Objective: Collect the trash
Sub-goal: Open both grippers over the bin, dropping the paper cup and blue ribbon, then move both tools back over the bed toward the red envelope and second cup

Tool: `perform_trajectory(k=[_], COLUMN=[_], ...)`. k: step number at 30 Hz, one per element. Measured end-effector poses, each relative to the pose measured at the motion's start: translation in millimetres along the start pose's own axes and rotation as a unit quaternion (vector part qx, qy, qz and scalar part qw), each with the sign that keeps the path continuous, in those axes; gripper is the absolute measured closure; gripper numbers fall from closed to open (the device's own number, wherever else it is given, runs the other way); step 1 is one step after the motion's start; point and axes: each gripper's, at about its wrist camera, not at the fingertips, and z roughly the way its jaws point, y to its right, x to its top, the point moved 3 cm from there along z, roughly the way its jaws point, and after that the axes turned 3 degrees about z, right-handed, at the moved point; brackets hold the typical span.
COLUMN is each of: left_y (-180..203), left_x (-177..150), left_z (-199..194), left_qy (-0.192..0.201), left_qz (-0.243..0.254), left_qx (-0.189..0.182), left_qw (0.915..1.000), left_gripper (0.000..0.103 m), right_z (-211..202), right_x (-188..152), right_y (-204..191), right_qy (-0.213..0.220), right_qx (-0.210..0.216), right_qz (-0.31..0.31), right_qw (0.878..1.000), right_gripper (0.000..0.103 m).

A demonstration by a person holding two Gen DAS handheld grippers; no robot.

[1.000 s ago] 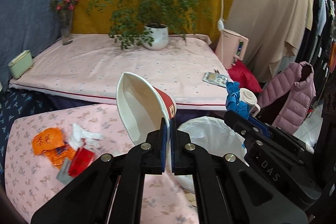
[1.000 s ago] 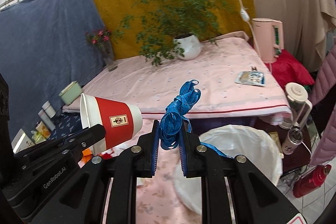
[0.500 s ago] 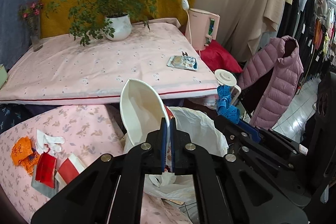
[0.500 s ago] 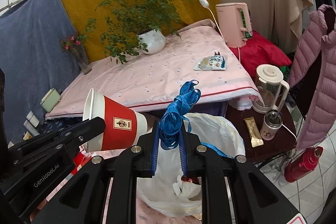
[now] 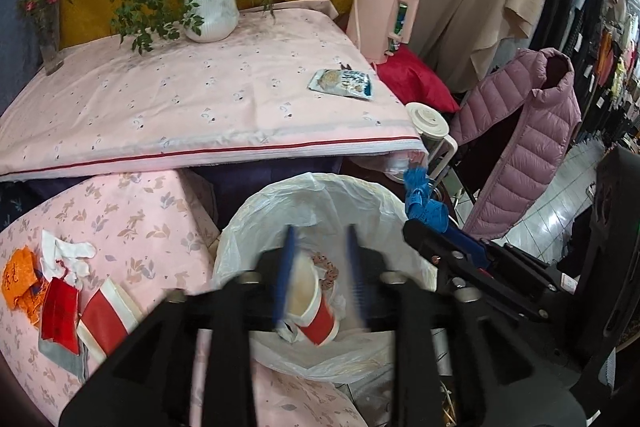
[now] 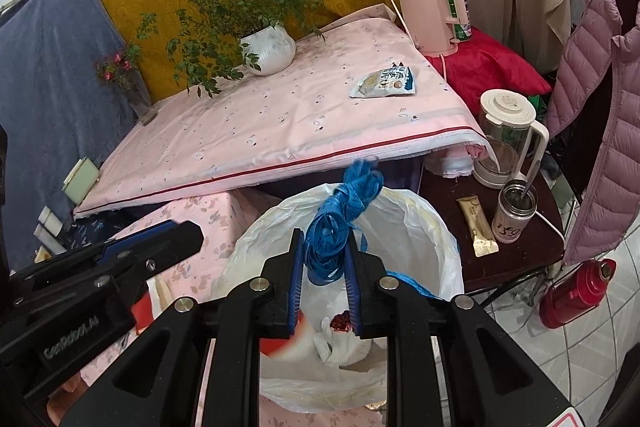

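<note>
Left gripper (image 5: 320, 263): jaws opening, nothing gripped; red paper cup (image 5: 314, 311) lies in white plastic-lined bin (image 5: 320, 195) at six o'clock. Right gripper (image 6: 323, 269): jaws opening, crinkled blue ribbon (image 6: 340, 211) still pinched between them.

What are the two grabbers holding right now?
The right hand-held gripper, jaws opening, holds the blue ribbon by its lower loops. The left hand-held gripper, opening, holds nothing.

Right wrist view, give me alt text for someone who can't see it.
The right claw, its jaws opening, holds a tangled blue ribbon above a bin lined with a white plastic bag. The left claw is beside it, and a pink-covered table stands behind.
</note>
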Motion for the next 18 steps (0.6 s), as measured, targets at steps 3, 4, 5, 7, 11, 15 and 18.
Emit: perform_trajectory(k=[3,4,5,7,11,15,18], left_y=[-7.2,-9.3,-11.7,-16.2,-23.2,-30.6,-39.6], left_x=[0.6,1.1,1.4,1.8,2.0,-0.9,-4.2], left_z=[-3.4,-4.2,-5.4,-8.2,-15.6,-24.0,-31.8], left_qy=[0.007,0.008,0.009,0.013,0.021,0.027,0.033], left_qz=[-0.005,-0.007,-0.009,-0.013,-0.023,-0.031,-0.04], left_qx=[0.009,0.011,0.015,0.02,0.028,0.037,0.044], left_qw=[0.9999,0.9999,0.9998,0.9996,0.9991,0.9984,0.9977], left_gripper=[0.062,0.062,0.062,0.062,0.062,0.062,0.062], right_z=[1.1,0.8,0.1,-1.7,-7.7,-16.4,-22.4], right_x=[1.6,2.6,3.3,4.7,6.6,6.7,7.1], right_y=[-1.9,-2.8,-3.8,-6.7,-16.0,-31.3,-42.8], right_qy=[0.002,0.004,0.006,0.009,0.014,0.021,0.025], right_qx=[-0.002,-0.004,-0.004,-0.002,0.003,0.01,0.016], right_qz=[-0.001,-0.001,-0.002,-0.004,-0.009,-0.023,-0.032], right_qw=[1.0,1.0,1.0,1.0,1.0,0.999,0.999], right_gripper=[0.076,0.073,0.072,0.069,0.064,0.064,0.064])
